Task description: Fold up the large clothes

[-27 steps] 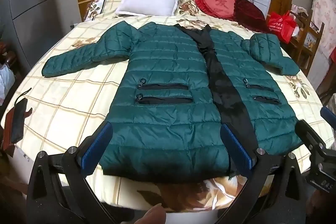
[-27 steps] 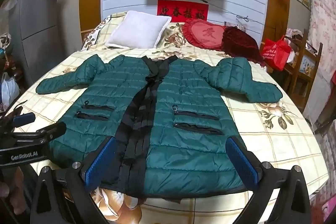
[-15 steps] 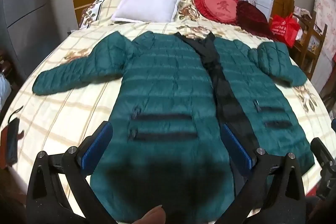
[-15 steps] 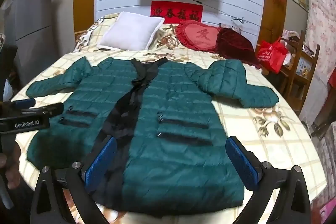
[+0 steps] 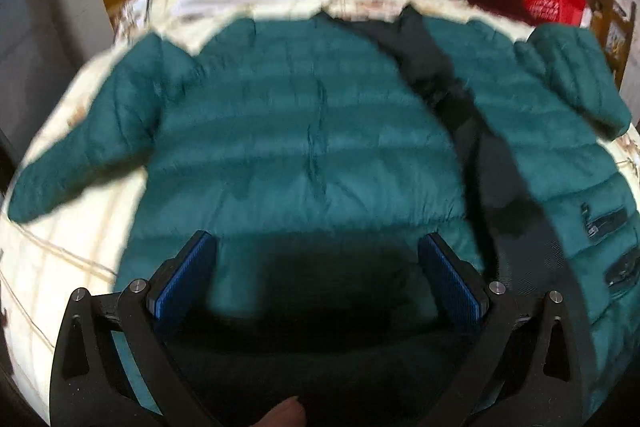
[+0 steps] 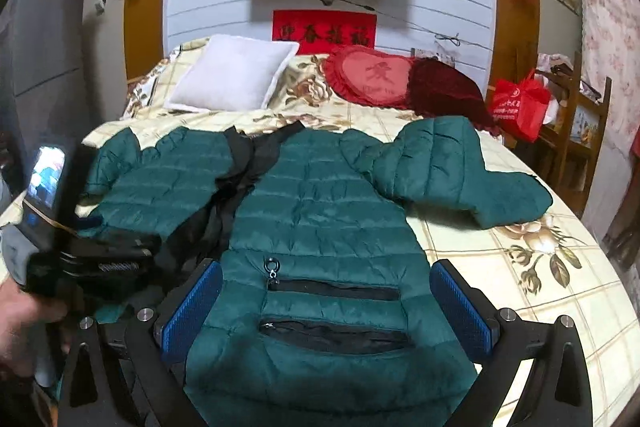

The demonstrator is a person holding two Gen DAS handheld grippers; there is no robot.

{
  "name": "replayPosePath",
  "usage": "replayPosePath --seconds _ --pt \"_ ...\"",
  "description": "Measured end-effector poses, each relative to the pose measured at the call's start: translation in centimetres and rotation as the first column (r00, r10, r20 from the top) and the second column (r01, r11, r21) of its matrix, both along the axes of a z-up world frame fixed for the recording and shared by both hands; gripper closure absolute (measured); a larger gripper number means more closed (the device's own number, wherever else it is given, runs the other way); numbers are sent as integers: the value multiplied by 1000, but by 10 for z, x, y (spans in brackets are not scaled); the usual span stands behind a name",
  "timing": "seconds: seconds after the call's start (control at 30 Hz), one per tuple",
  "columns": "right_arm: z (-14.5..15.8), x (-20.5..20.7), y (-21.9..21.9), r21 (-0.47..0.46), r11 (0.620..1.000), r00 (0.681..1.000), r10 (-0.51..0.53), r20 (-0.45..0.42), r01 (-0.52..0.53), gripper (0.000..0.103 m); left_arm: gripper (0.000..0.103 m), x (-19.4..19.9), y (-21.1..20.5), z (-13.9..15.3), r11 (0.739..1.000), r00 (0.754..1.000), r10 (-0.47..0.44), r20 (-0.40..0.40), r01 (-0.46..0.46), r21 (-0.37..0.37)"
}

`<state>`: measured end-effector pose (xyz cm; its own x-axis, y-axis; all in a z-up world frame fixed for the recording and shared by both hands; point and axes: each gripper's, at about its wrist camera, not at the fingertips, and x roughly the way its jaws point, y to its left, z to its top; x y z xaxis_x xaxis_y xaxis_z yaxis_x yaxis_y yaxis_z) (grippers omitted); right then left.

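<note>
A dark green quilted jacket (image 5: 304, 147) with a black front band (image 5: 492, 163) lies flat, front up, on the bed. It also shows in the right wrist view (image 6: 320, 211), with two zip pockets (image 6: 332, 289). My left gripper (image 5: 318, 275) is open and empty, low over the jacket's left front panel. My right gripper (image 6: 326, 303) is open and empty, over the right front panel with the pockets between its blue pads (image 6: 460, 303). The left sleeve (image 5: 80, 155) stretches out; the right sleeve (image 6: 460, 167) lies bent.
The bed (image 6: 540, 267) has a checked floral sheet. A white pillow (image 6: 232, 75) and red cushions (image 6: 376, 75) sit at its head. A red bag (image 6: 518, 103) and wooden chair (image 6: 580, 131) stand at the right. The left tool body (image 6: 52, 219) is at the right view's left edge.
Both grippers have moved forward and lower over the jacket, from beyond its hem to above its front panels. The left view is now blurred by motion.
</note>
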<state>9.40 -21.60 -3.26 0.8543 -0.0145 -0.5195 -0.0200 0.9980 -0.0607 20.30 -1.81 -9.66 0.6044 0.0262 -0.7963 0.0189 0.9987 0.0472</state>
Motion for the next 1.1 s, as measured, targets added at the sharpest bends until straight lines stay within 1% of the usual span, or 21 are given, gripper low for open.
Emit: replayPosePath --seconds 0.07,0.13,0.27,0.53,0.63,0.77,0.93,1.1 --pt "-2 -1 -2 14 1000 1000 2 -12 -1 0 0 -1 7 0 999 1000 7 -11 -7 -40" --pt "-6 0 -2 16 1000 999 2 -34 -1 0 0 -1 10 -1 998 1000 9 -14 -10 -56" --pt "-6 -5 -2 8 1000 1000 0 -27 1 0 0 -2 8 -1 999 1000 6 -12 -6 -49" --pt "-9 -4 -4 47 999 999 4 -47 -2 0 0 -2 6 -2 999 1000 6 -11 -6 -49" --pt "-12 -2 -1 35 999 998 9 -56 -7 0 0 -2 6 -2 999 1000 7 -11 -8 -49" --pt "-15 1 5 18 1000 997 20 -72 -19 0 0 1 2 -2 1000 1000 13 -11 -13 -27" --pt "-14 2 9 13 999 998 32 -62 -31 0 0 1 2 -2 999 1000 16 -8 -16 -31" --pt "-11 3 9 27 999 998 34 -43 -33 0 0 8 2 -3 998 998 48 -30 -50 -46"
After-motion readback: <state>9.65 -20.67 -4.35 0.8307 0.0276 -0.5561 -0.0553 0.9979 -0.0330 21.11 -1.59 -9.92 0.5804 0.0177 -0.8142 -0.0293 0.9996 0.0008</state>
